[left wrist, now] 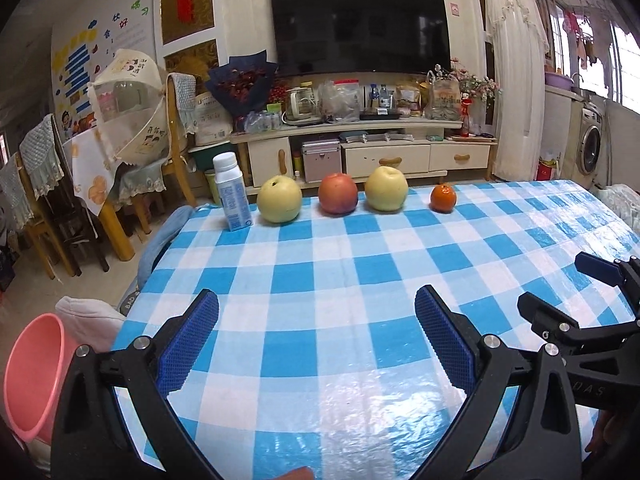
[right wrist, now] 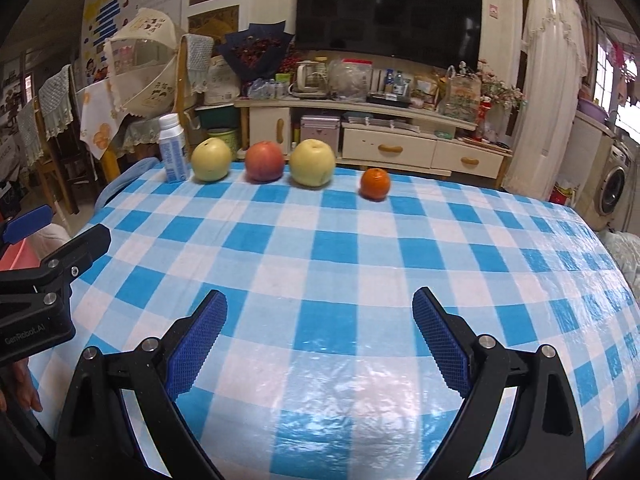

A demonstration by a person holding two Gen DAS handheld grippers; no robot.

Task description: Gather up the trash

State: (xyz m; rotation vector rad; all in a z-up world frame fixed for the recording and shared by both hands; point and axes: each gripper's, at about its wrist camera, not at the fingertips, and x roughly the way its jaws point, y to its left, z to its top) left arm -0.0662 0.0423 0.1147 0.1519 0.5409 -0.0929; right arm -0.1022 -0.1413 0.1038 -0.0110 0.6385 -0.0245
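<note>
At eleven o'clock on the desk point(left wrist: 360, 360) stands the bottle point(left wrist: 231, 194), my likely trash; both hand-held grippers, left point(left wrist: 316, 344) and right point(right wrist: 320, 340), gape wide, empty. Next I'd reach left for it.

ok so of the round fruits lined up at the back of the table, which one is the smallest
The orange, at the right end of the row. It is clearly smaller than the two yellow pears and the red apple, and stands apart from them.
</note>
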